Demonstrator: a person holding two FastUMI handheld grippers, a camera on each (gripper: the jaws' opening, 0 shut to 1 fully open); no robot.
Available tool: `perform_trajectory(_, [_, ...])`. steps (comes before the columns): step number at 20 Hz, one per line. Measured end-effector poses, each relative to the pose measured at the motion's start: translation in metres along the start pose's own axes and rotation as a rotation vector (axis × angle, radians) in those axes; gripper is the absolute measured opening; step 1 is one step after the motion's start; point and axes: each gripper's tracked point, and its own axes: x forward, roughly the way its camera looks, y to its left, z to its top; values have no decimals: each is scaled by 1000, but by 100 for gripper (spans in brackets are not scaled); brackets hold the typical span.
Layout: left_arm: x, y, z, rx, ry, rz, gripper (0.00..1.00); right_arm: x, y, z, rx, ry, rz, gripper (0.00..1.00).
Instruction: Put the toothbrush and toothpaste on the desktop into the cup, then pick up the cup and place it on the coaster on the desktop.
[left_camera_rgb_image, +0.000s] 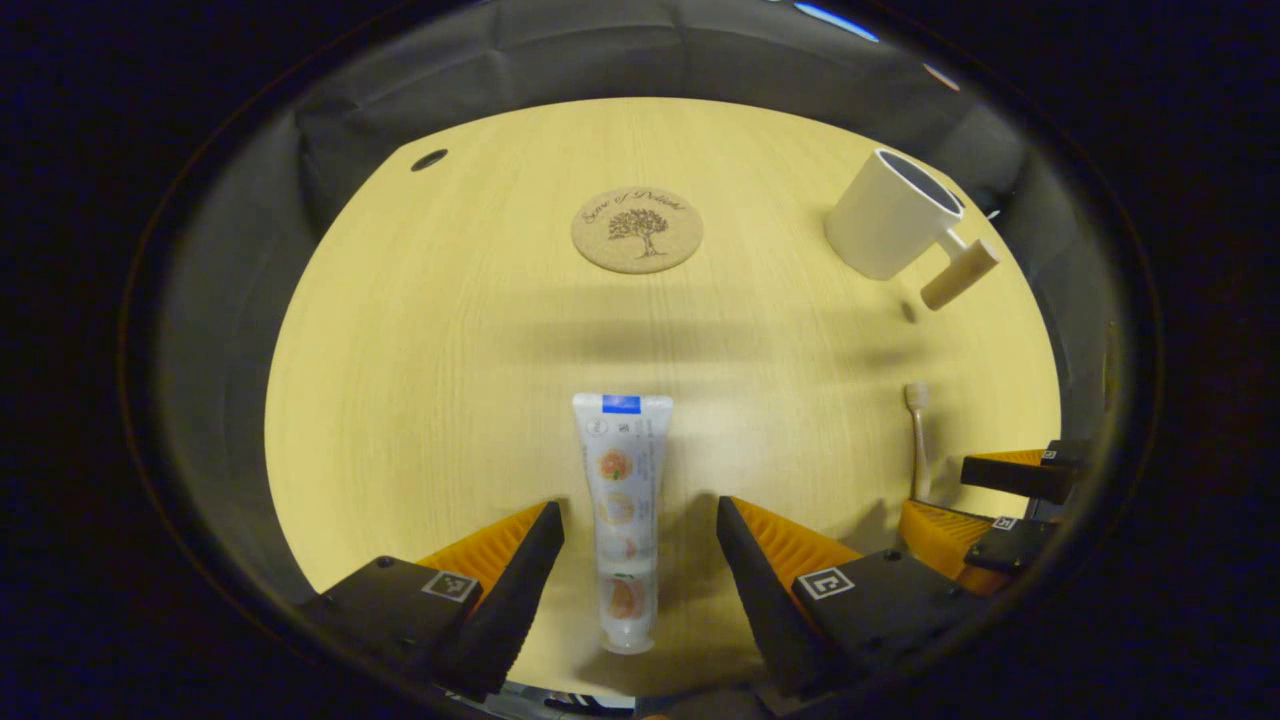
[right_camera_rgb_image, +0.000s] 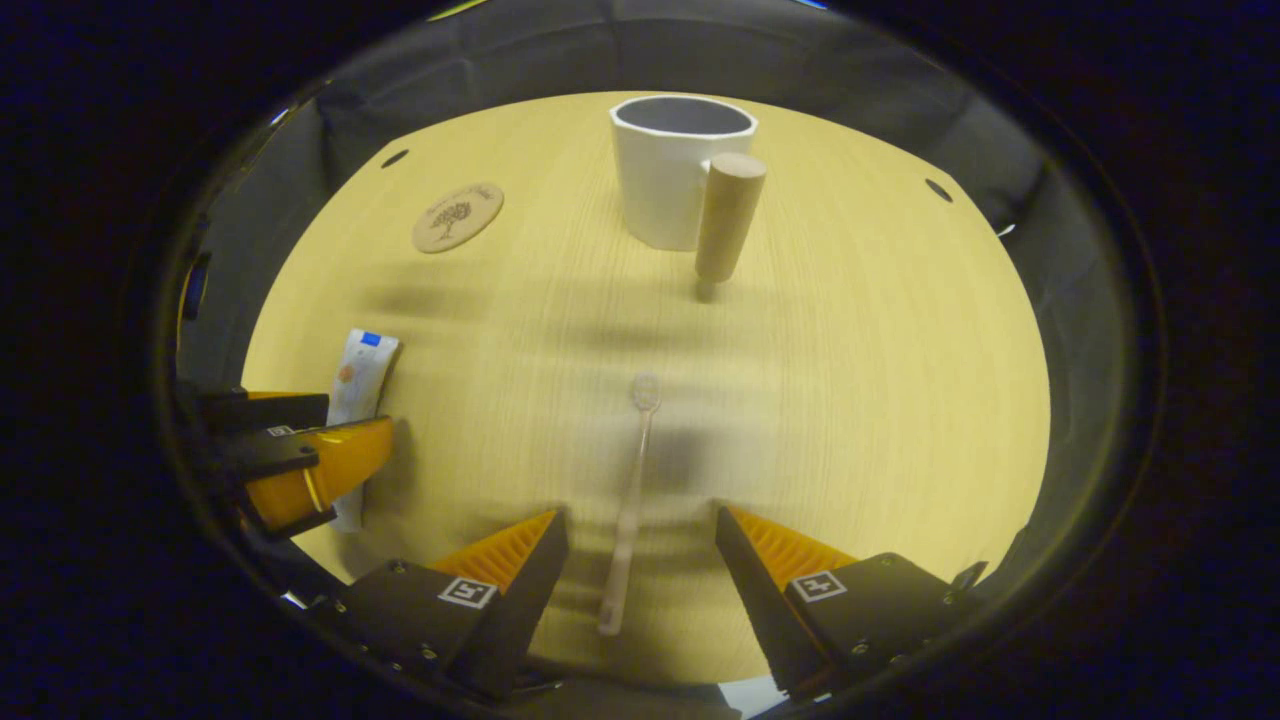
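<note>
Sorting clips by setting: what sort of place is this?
Likely a staged recording booth, not a bathroom: a bare wooden desk ringed by dark cloth, with only a cup, coaster, toothpaste and toothbrush.
</note>
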Motion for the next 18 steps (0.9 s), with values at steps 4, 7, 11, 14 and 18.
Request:
perform_trajectory(4, [5,-8,-8,-11,21,-16,100,3,3,-7,-9,35,-1,75])
perform_trajectory(7, [6,-7,-15,-9,31,-17,98,5,2,-12,-20,50,-18,74])
perform_trajectory(11, [8,-2,-20,-6,40,-7,85,9,1,-17,-30,68,-27,67])
perform_trajectory(14, [8,1,-20,-1,36,8,75,6,4,-18,-29,69,-17,44])
perform_trajectory(18, [4,2,-20,9,36,9,58,6,6,-17,-38,58,-7,31])
